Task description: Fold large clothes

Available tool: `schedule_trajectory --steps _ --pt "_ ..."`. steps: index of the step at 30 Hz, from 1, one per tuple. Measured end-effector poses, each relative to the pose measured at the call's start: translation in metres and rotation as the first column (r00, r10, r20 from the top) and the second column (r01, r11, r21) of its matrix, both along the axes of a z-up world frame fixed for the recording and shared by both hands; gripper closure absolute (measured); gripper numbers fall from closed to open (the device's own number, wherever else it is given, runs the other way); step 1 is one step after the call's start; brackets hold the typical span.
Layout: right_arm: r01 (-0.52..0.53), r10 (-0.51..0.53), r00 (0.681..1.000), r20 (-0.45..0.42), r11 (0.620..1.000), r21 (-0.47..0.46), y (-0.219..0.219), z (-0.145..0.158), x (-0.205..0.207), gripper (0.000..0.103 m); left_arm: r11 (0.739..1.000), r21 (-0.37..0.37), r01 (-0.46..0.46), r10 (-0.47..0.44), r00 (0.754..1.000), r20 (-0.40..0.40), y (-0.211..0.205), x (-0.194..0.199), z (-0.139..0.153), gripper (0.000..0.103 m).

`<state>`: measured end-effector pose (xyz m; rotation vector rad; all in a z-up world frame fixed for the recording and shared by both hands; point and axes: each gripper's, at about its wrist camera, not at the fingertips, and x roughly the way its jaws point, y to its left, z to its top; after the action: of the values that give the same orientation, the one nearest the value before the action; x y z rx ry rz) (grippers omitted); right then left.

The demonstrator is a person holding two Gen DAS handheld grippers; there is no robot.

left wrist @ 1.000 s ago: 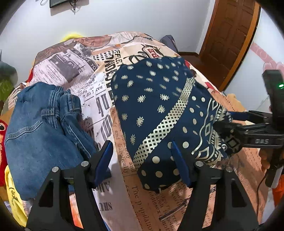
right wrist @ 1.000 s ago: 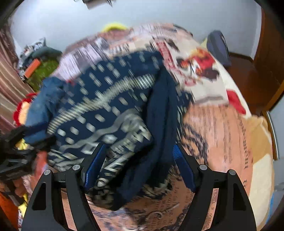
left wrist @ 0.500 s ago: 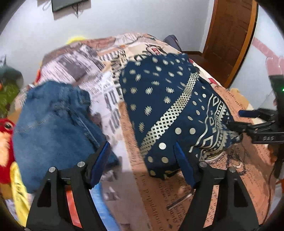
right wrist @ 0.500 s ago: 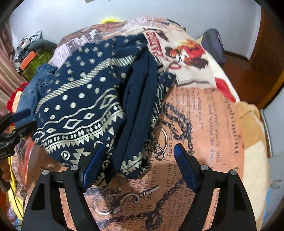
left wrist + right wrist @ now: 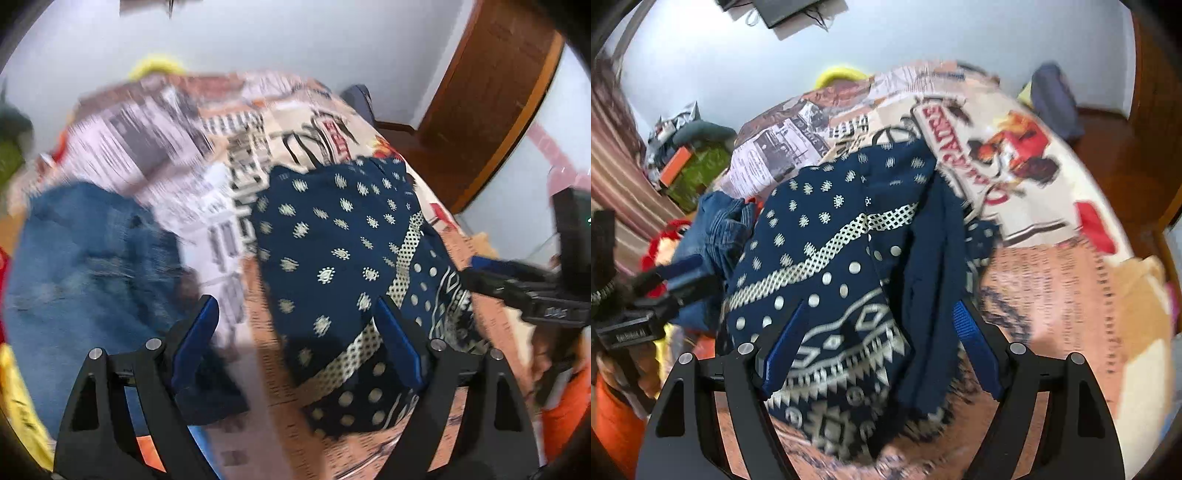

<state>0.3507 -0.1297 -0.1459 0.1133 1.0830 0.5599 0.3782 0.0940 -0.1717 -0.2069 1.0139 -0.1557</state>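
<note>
We have both grippers over the bed [image 5: 1052,280], angled down at the folded garment [image 5: 332,251], a navy cloth with pale dots and a checked band. It lies in a bundle on the newsprint-patterned bedspread [image 5: 155,140], near the front edge of the bed, its plain navy inner side showing along the right fold in the right wrist view.

Our left gripper [image 5: 297,339] stands with its jaws wide. They have just been opening, and nothing is pinched between them: the left finger [image 5: 195,336] is over the bedspread beside the jeans [image 5: 85,266], the right finger [image 5: 399,347] is over the garment's near corner. We cannot tell whether that finger touches the cloth, as the view is blurred.

Our right gripper [image 5: 879,343] also has its jaws wide. The garment's patterned hem lies between the fingers, but the pads do not press on it.

The jeans lie crumpled to the left of the garment, just beside it. Each gripper shows at the edge of the other's view, the two of them flanking the bundle. A brown door [image 5: 491,92] stands behind the bed on the right, and a yellow thing [image 5: 842,74] peeks over the bed's far end.
</note>
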Motion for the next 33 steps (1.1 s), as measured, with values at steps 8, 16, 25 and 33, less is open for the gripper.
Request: schedule_trajectory --steps 8,16,25,33 --pt "0.017 0.003 0.985 -0.175 0.994 0.110 -0.011 -0.050 0.040 0.024 0.964 -0.265 -0.029 -0.004 0.992 -0.125 0.015 0.032 -0.048 0.011" --pt "-0.020 0.056 0.979 -0.198 0.984 0.176 -0.020 -0.055 0.045 0.024 0.945 -0.325 -0.029 -0.024 0.987 -0.158 0.010 0.050 -0.069 0.006" --pt "0.019 -0.004 0.989 -0.151 0.995 0.095 -0.038 -0.058 0.031 0.012 0.938 -0.346 -0.028 -0.037 0.983 -0.180 0.010 0.049 -0.076 0.004" --pt "0.071 -0.002 0.956 -0.295 0.972 0.223 -0.049 -0.085 0.043 0.012 0.930 -0.366 -0.028 -0.043 0.982 -0.184 0.010 0.042 -0.080 0.004"
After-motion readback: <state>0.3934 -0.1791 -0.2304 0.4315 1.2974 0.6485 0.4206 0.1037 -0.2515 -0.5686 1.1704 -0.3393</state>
